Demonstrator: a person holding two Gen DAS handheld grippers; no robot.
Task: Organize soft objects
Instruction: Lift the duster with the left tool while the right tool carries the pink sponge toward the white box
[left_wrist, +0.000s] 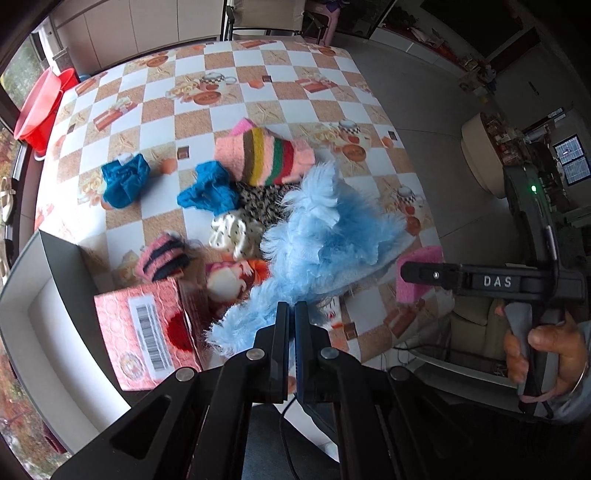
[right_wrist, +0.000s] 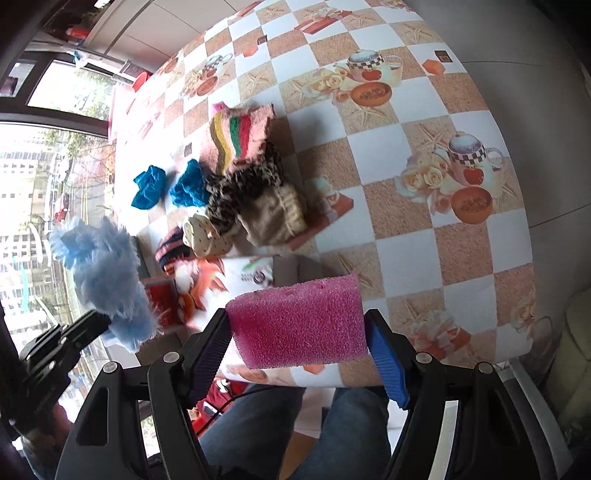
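Blue fluffy cloth (left_wrist: 325, 229) was pinched by the left gripper (left_wrist: 291, 314); the pink sponge (right_wrist: 299, 325), clamped by the right gripper (right_wrist: 295, 332), should be squeezed lightly above the grey box (left_wrist: 33, 295).

Fluffy blue plush (left_wrist: 325, 229) lifted, pink sponge (right_wrist: 299, 325) gripped

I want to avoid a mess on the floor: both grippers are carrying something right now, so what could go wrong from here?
1. The left gripper pinches only an edge of the fluffy blue item; the rest hangs loose and could sweep the striped pink sock or catch the pink box.
2. The pink sponge sits between the right gripper's pads near the table edge; if the hold slackens, it may fall off.
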